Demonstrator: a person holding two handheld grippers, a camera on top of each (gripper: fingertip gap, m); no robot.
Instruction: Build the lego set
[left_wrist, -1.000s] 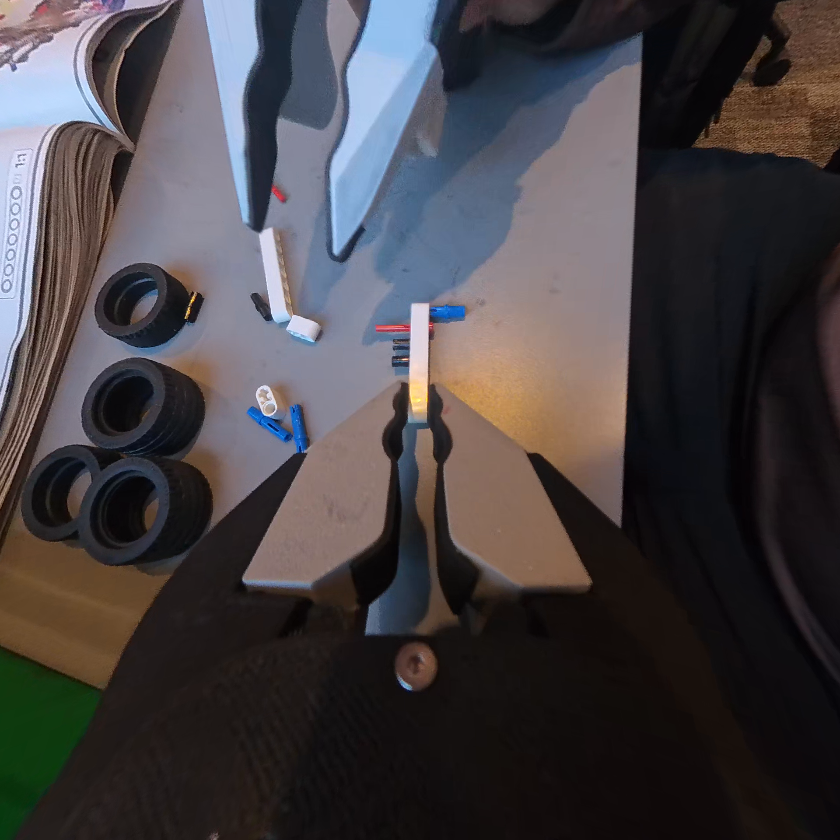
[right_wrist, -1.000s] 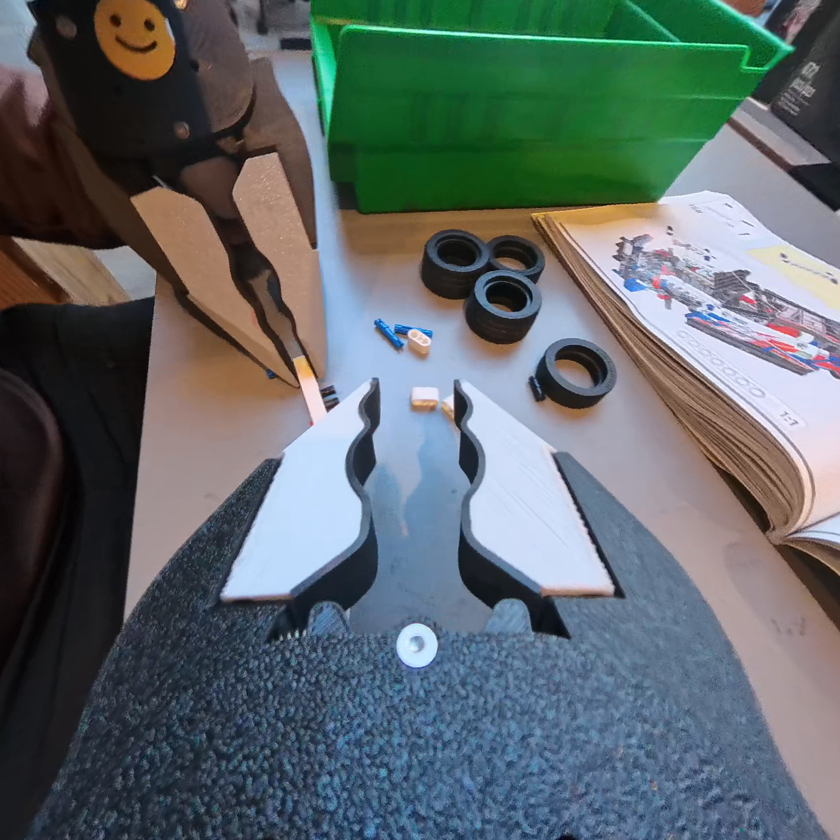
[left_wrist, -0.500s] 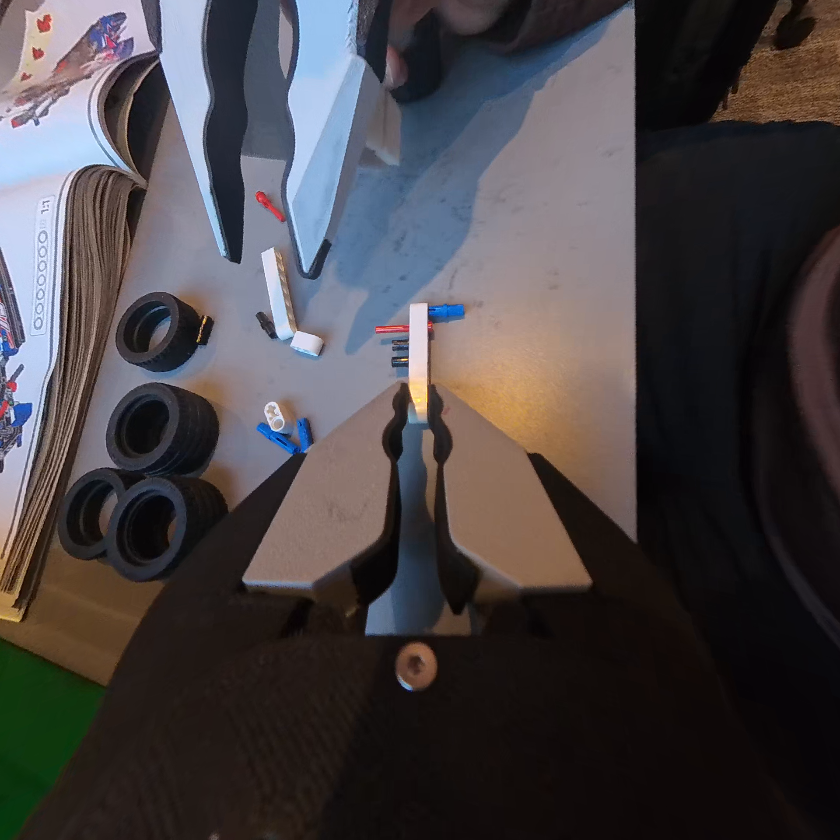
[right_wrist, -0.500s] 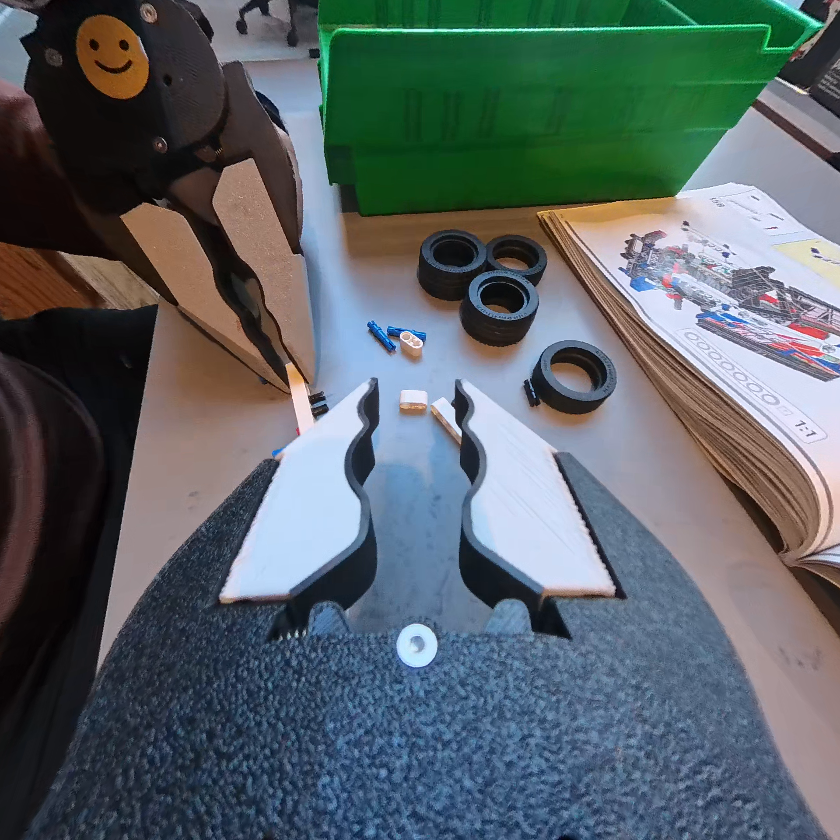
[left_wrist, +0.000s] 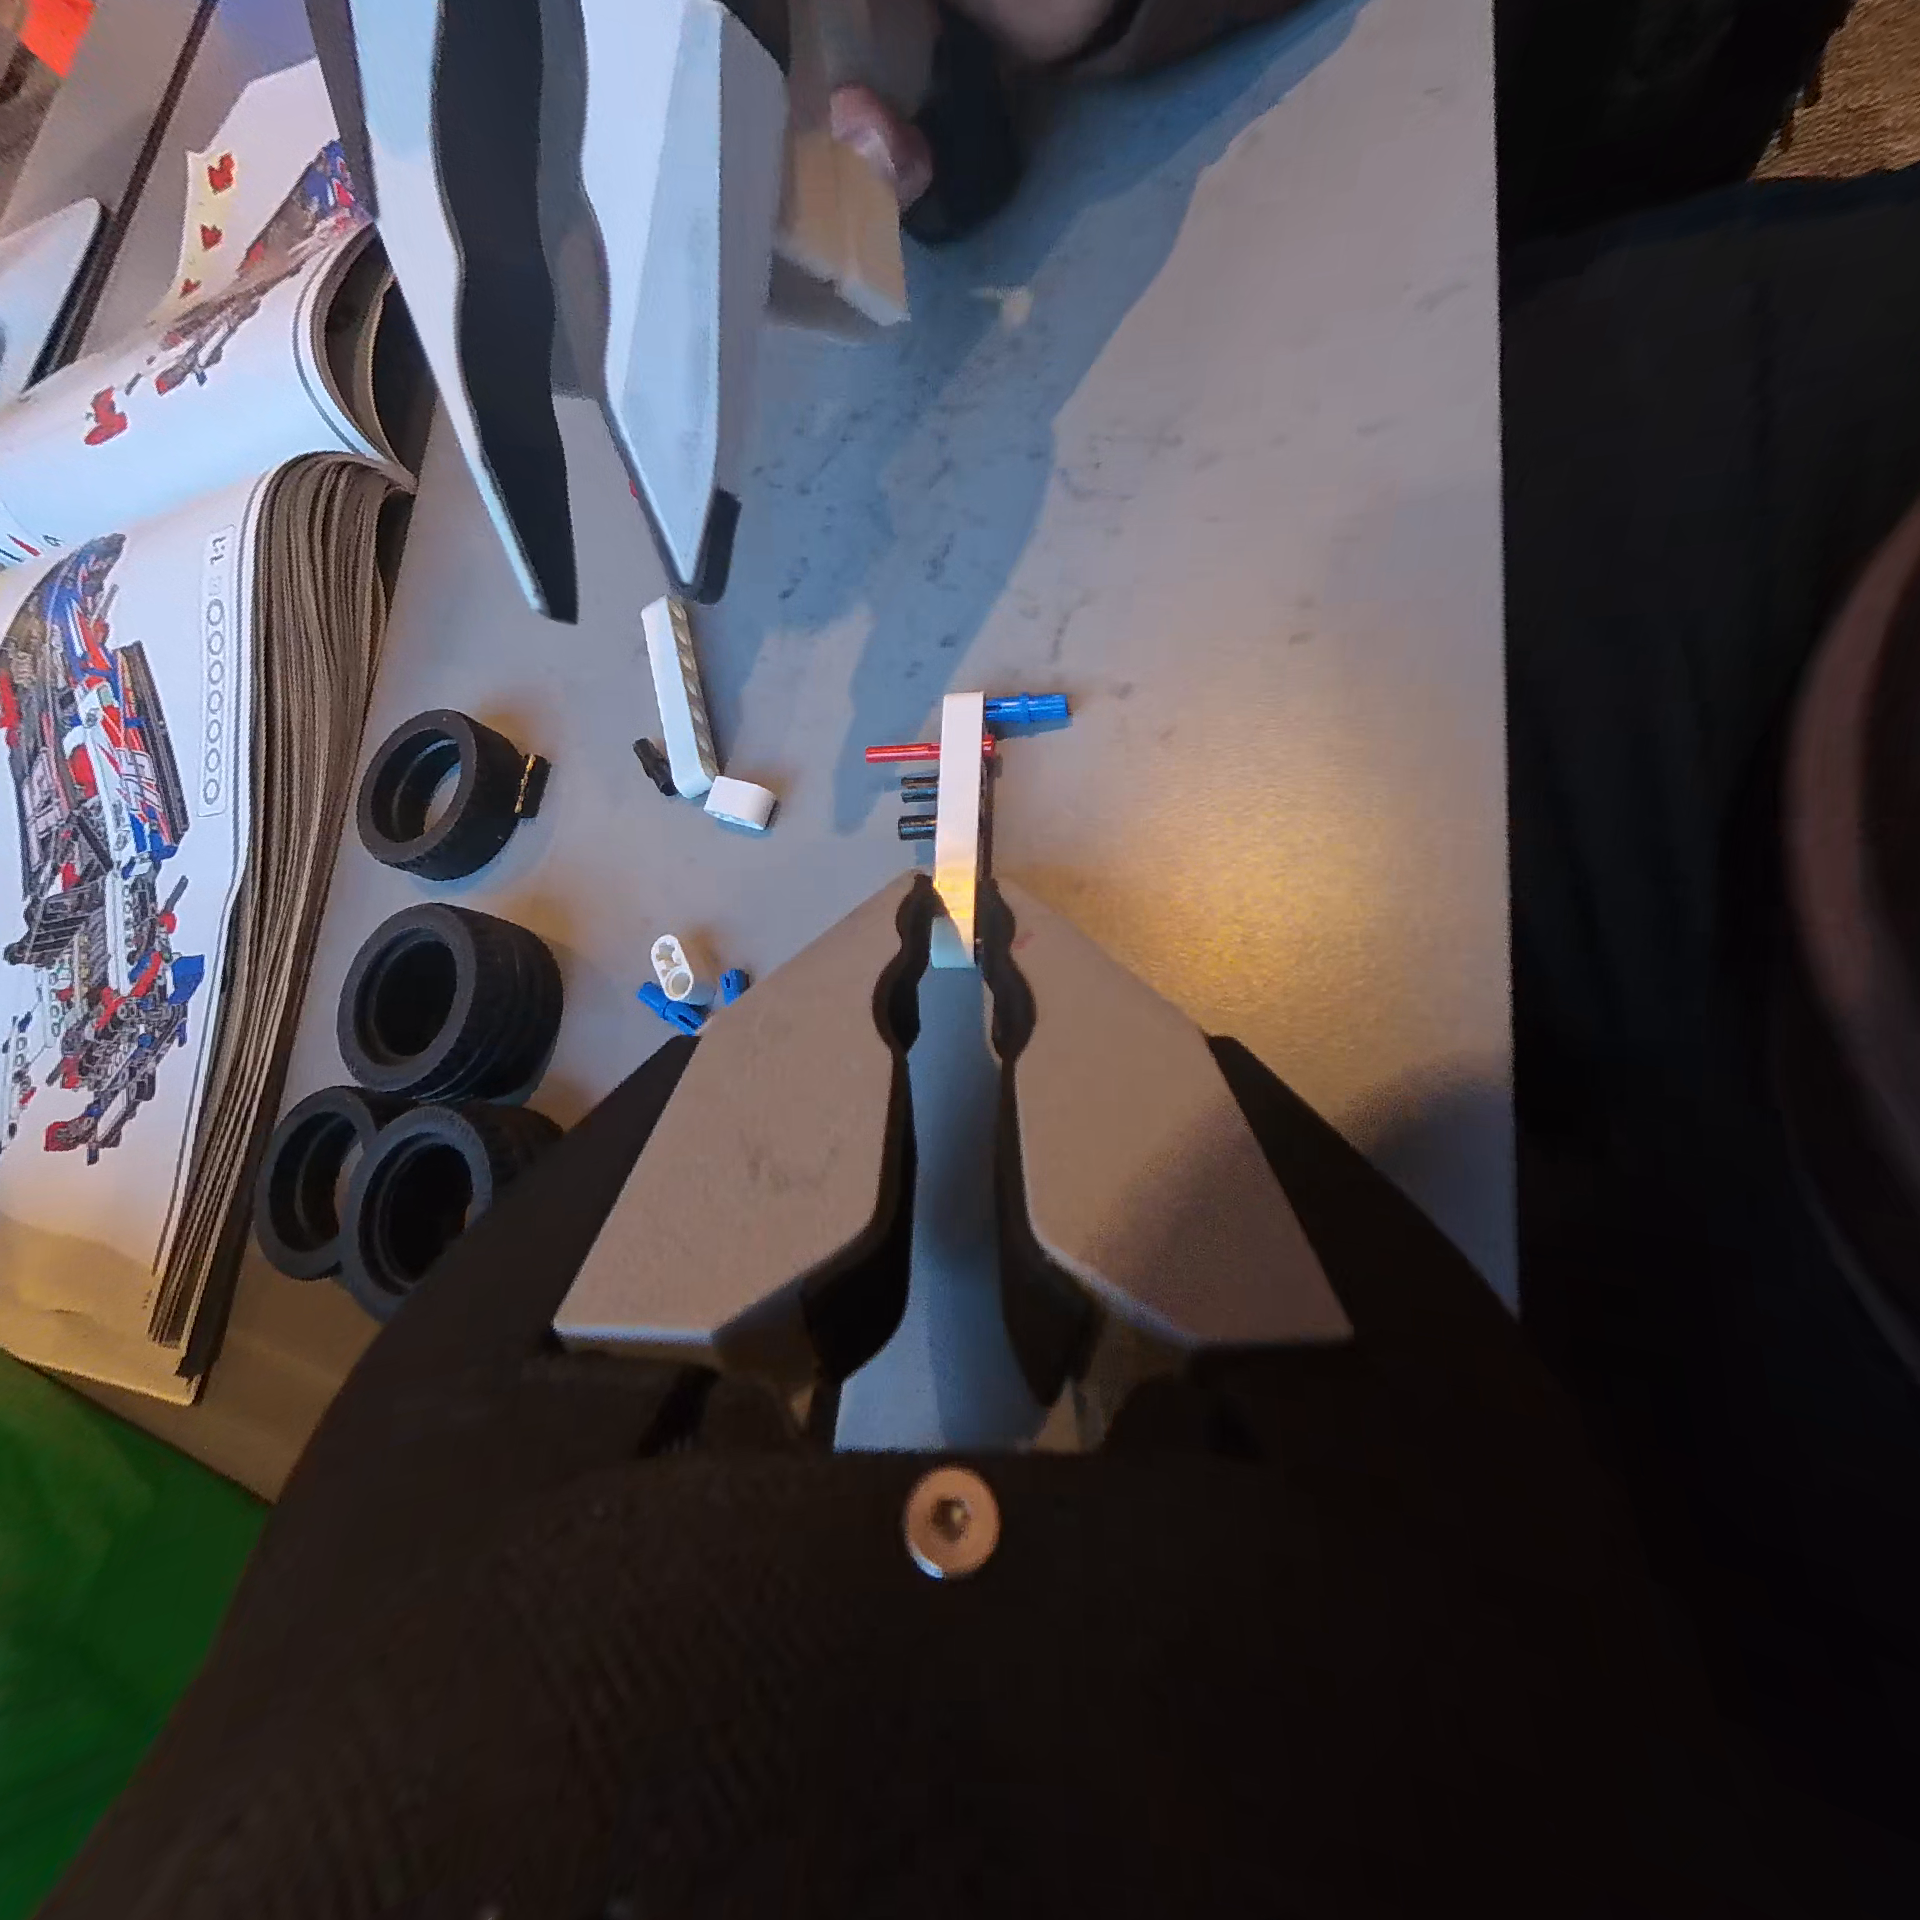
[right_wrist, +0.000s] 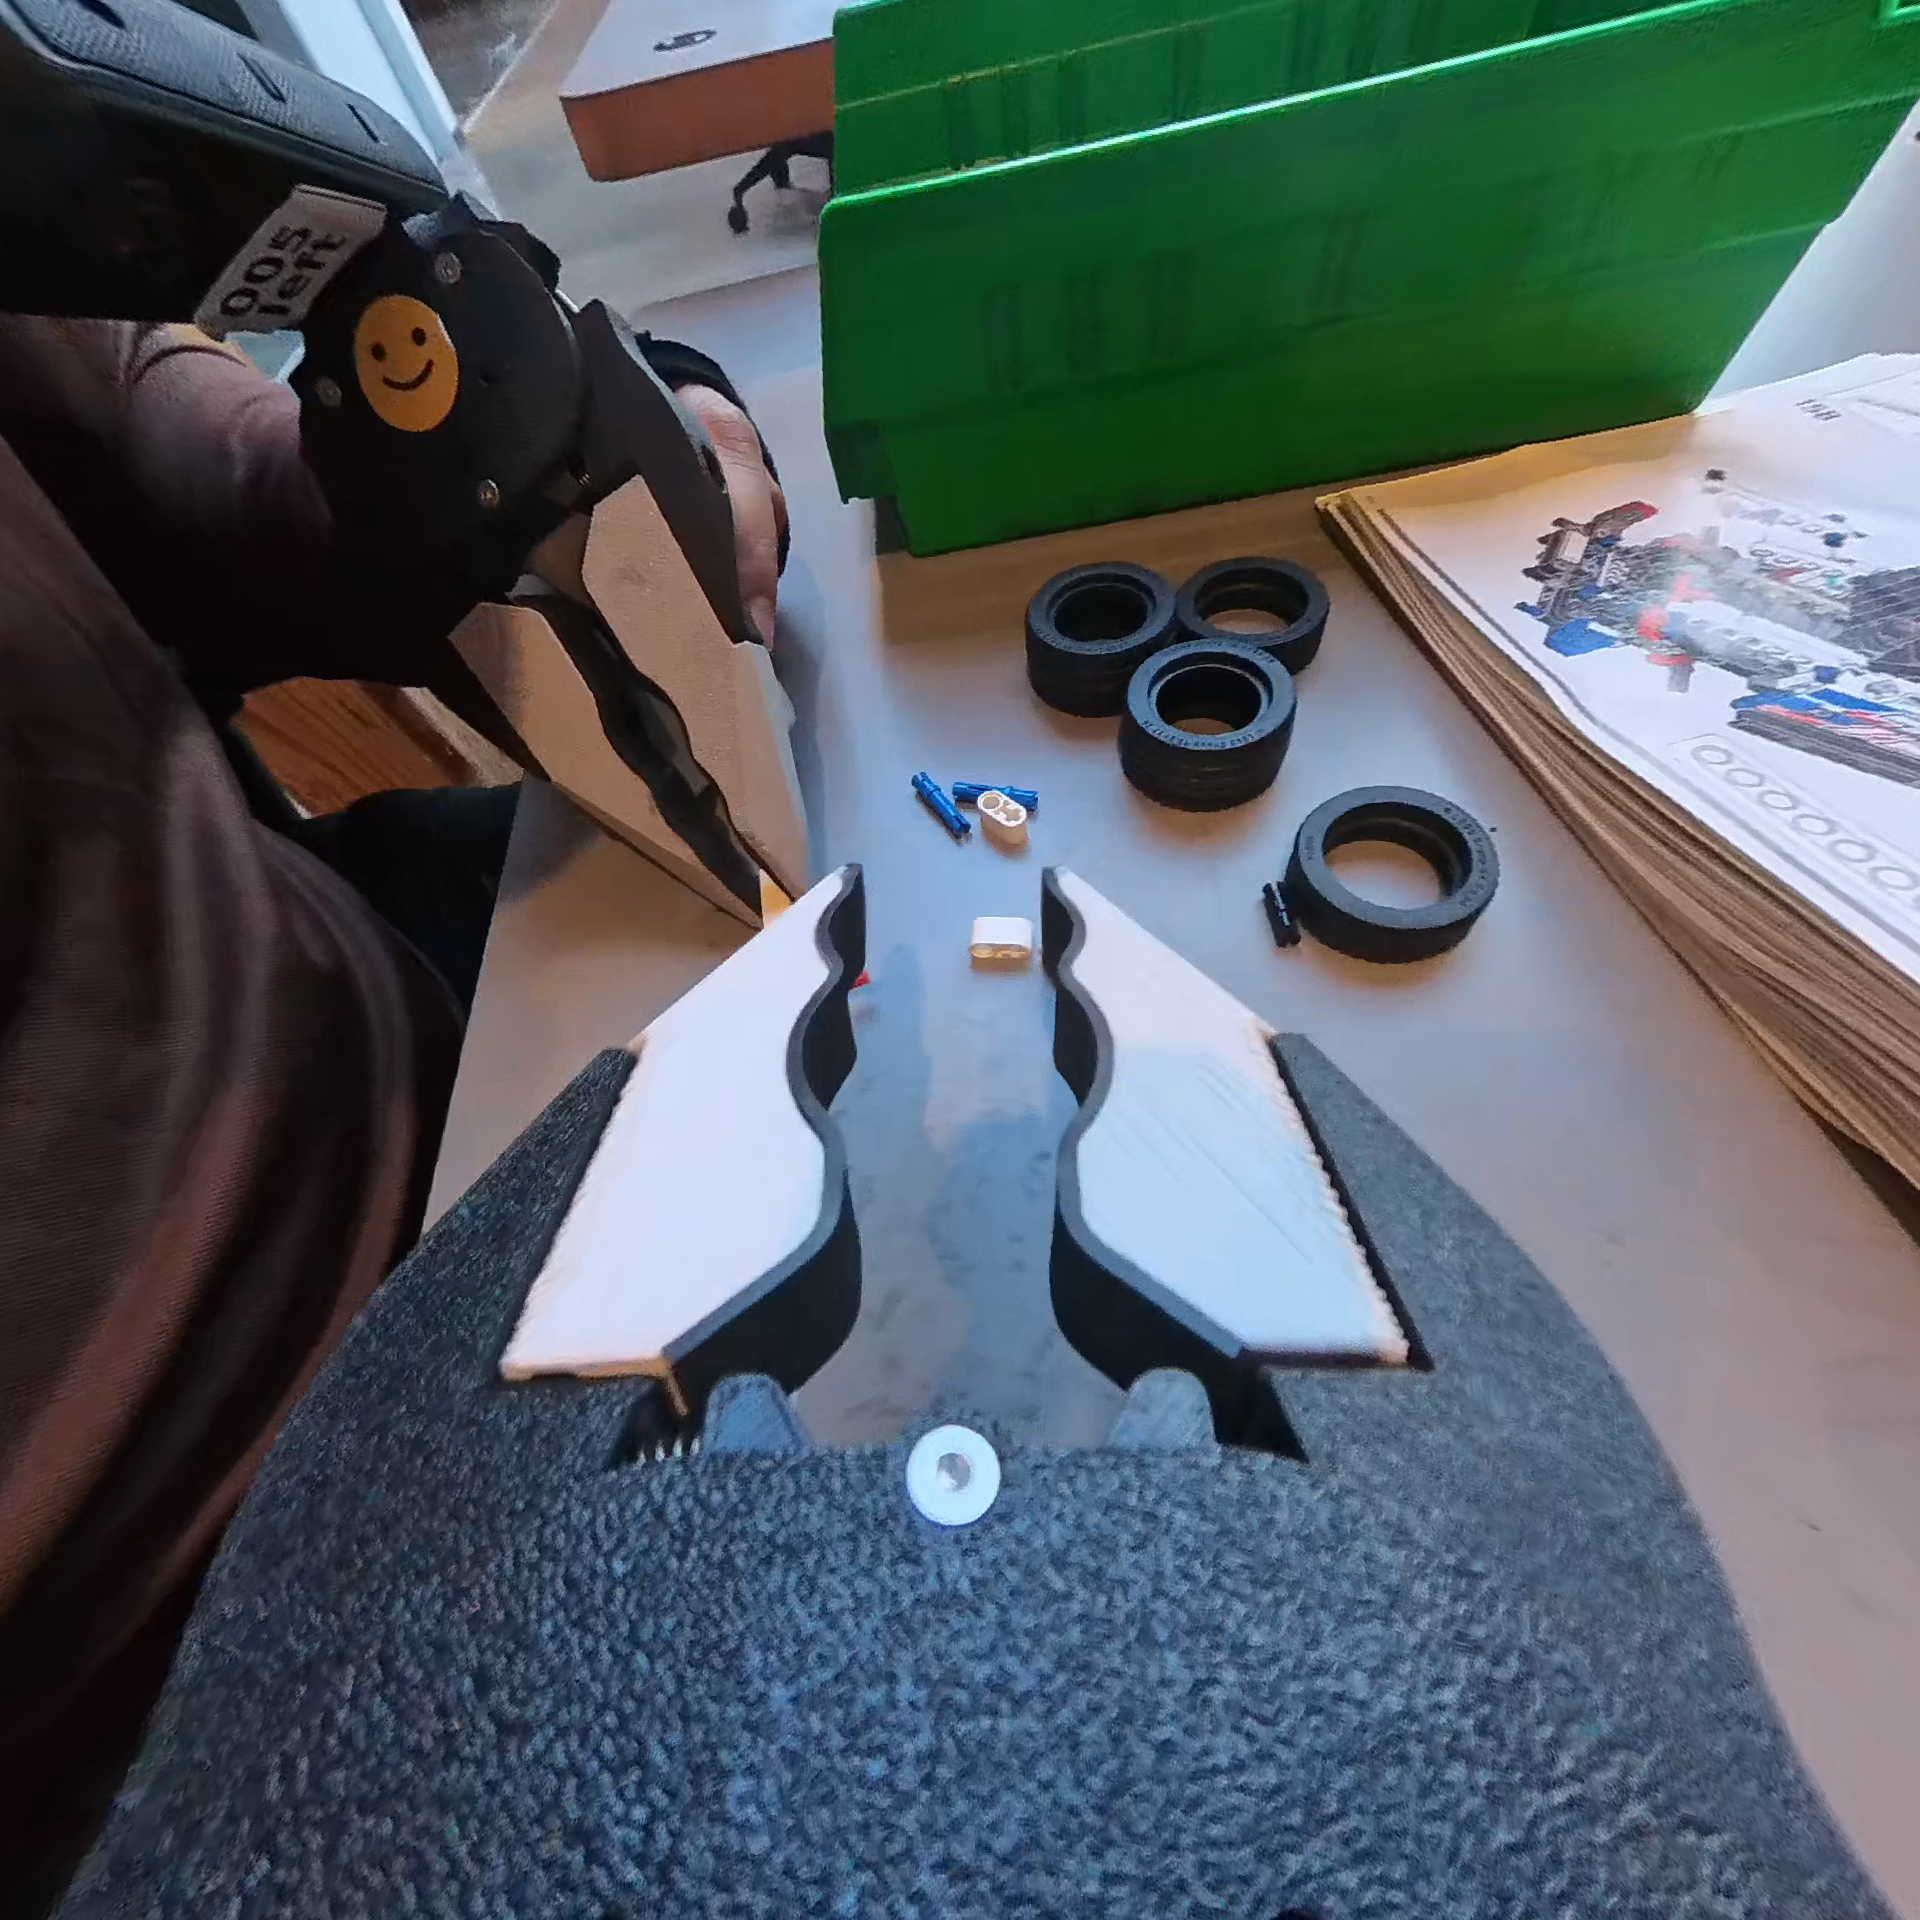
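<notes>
Left wrist view: the left tool (left_wrist: 951, 888) pinches a slim white beam (left_wrist: 961, 810) edge-on above the matte grey surface (left_wrist: 1247, 520); blue, red and black pins stick from its sides. Ribbed black rubber tyres (left_wrist: 449, 1003) lie beside an open manual (left_wrist: 114, 831).

Right wrist view: the right tool (right_wrist: 951, 888) hangs spread, empty, with a short rounded white connector (right_wrist: 1003, 940) lying just ahead of its wavy-edged fingers (right_wrist: 1174, 1143).
</notes>
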